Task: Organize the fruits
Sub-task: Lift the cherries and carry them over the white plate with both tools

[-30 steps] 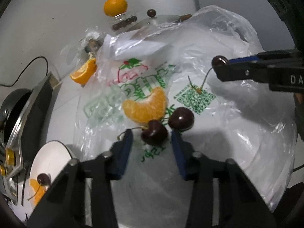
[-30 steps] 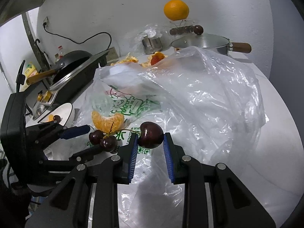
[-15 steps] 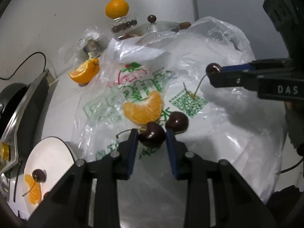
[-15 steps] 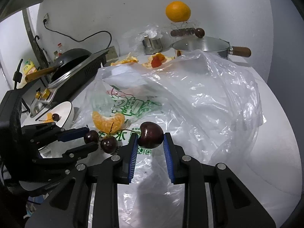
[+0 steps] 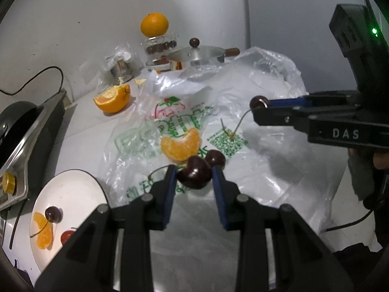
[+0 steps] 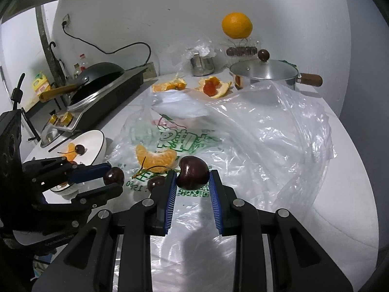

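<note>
My left gripper (image 5: 194,175) is shut on a dark cherry (image 5: 194,175) and holds it just above the printed plastic bag (image 5: 184,121). My right gripper (image 6: 192,177) is shut on another dark cherry (image 6: 193,173), also seen in the left wrist view (image 5: 258,102) with its stem hanging. A third cherry (image 5: 216,158) and a mandarin segment (image 5: 181,144) lie on the bag. The white bowl (image 5: 73,185) at the left holds a cherry (image 5: 53,214) and a mandarin segment (image 5: 42,231).
A stove with a black wok (image 6: 97,73) stands at the left. At the back are a half orange (image 5: 113,98), peels (image 6: 214,87), a lidded pot (image 6: 265,73), a steel cup (image 6: 201,64) and a whole orange on a glass jar (image 5: 154,25).
My left gripper closed on the cherry and lifted it off the bag, drawing back towards the bowl side. My right gripper kept hold of its cherry and rose slightly.
</note>
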A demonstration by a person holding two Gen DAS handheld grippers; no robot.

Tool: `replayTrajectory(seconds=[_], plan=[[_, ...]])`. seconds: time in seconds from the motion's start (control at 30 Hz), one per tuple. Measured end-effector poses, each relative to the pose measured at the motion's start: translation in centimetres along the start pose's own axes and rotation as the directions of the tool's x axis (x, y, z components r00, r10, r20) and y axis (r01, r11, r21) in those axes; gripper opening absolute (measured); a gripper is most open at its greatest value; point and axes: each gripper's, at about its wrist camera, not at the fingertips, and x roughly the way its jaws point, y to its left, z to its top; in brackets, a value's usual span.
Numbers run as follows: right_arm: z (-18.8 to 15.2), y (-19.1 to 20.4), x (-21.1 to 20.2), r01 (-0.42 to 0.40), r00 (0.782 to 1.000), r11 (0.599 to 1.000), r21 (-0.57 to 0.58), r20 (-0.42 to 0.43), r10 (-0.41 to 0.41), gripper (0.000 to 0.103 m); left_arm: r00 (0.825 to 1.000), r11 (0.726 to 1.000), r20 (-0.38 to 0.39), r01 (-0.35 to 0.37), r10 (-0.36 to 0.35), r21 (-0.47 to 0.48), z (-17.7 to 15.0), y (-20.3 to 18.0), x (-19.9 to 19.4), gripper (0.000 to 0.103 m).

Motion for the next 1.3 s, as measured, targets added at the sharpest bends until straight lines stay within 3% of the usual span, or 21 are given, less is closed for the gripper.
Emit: replayTrajectory(seconds=[0.5, 1.3], plan=[[0.3, 3.4, -1.4, 0.009, 1.0, 0.998, -0.055, 0.011, -0.009, 0.029, 0.999, 1.0, 0.046, -0.004, 0.006, -0.03, -1.2, 1.6, -3.2, 0.031], [1.1, 10.0, -0.1, -0.024, 1.0, 0.987, -0.157, -0.015, 0.022, 0.029, 0.993, 0.985, 0.093, -0.049, 0.065, -0.165, -4.7, 7.2, -7.3, 0.031]])
